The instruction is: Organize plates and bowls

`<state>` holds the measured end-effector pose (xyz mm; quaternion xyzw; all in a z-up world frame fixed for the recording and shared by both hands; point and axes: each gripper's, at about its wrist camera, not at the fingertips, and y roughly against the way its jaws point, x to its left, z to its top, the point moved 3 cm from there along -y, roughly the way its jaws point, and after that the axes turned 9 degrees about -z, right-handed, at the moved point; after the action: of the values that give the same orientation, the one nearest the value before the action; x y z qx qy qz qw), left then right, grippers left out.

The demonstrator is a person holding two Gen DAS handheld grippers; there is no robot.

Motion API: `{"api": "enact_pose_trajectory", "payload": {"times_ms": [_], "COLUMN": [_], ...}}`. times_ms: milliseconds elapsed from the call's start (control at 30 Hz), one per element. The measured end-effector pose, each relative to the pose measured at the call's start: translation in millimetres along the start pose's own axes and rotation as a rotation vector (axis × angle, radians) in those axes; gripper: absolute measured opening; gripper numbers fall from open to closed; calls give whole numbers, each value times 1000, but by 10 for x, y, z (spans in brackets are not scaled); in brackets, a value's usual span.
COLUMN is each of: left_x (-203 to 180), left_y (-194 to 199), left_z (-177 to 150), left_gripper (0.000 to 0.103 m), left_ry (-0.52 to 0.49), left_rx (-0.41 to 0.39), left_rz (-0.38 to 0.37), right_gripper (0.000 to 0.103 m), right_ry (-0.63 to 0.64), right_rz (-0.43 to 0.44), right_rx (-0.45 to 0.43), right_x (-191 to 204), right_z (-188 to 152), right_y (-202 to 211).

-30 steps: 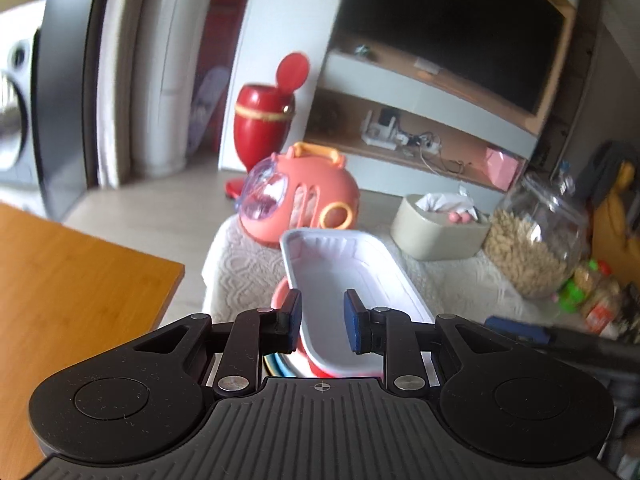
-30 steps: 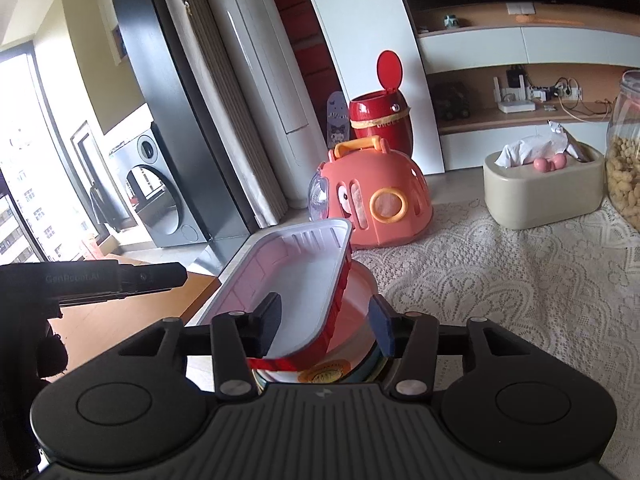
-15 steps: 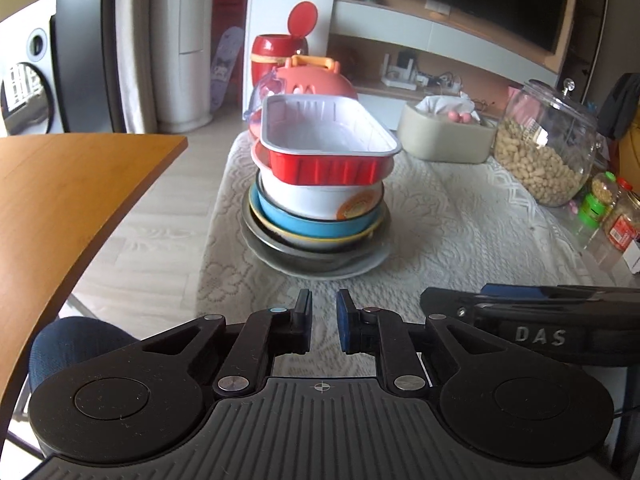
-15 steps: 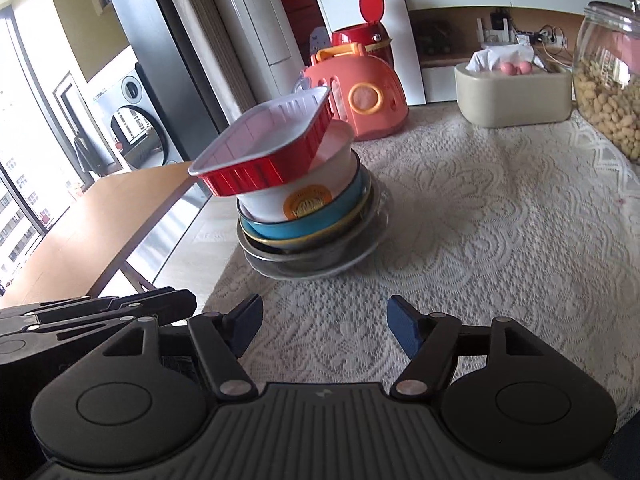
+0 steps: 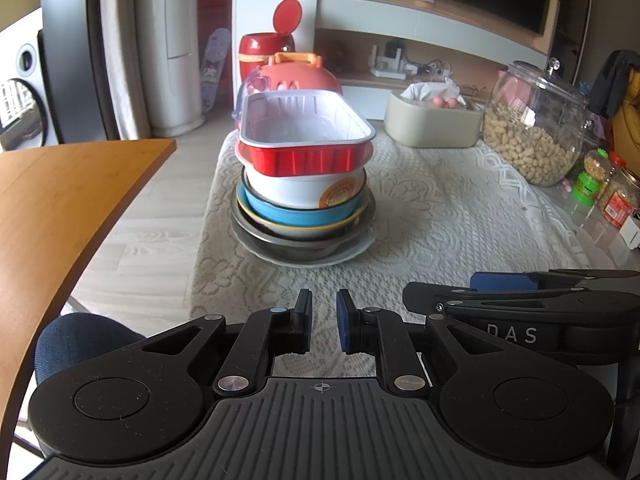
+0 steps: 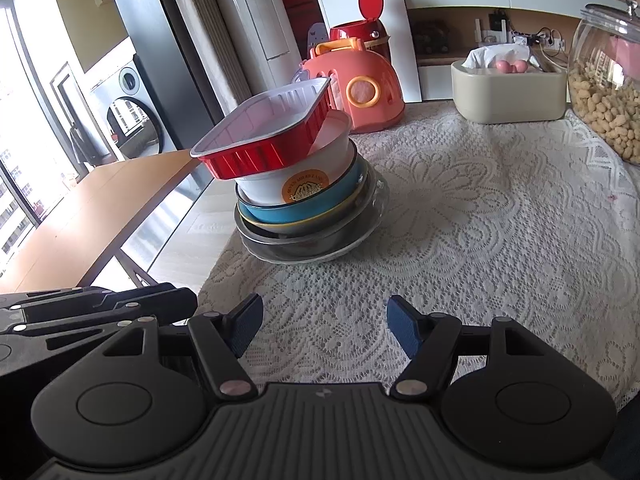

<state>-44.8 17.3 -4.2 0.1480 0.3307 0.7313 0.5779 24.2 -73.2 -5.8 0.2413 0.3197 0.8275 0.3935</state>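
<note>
On the lace-covered worktop, my stack reads top down: red foil tray, empty, in the white bowl, then blue bowl, glass plates beneath. Well ahead of my left tool, narrowly parted, holding nothing. My right tool is spread wide, empty. Only its view shows the tray tilted.

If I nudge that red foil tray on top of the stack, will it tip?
Probably: the red foil tray sits tilted, overhanging the white bowl. Thin ribbed walls suggest it's light and easily dented.
</note>
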Motion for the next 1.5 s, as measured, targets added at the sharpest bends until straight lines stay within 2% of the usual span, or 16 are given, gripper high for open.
{"api": "enact_pose_trajectory", "payload": {"times_ms": [733, 1500], "left_x": [40, 92], "left_y": [7, -7], "left_z": [-51, -54], "left_gripper": [17, 17], "left_ry": [42, 65], "left_rx": [19, 27], "left_rz": [-35, -18], "right_gripper": [69, 69], "right_ry": [4, 12], "right_rz": [-2, 9], "right_rx": [14, 6], "right_x": [25, 44], "right_z": [-48, -50], "right_y": [-23, 17]}}
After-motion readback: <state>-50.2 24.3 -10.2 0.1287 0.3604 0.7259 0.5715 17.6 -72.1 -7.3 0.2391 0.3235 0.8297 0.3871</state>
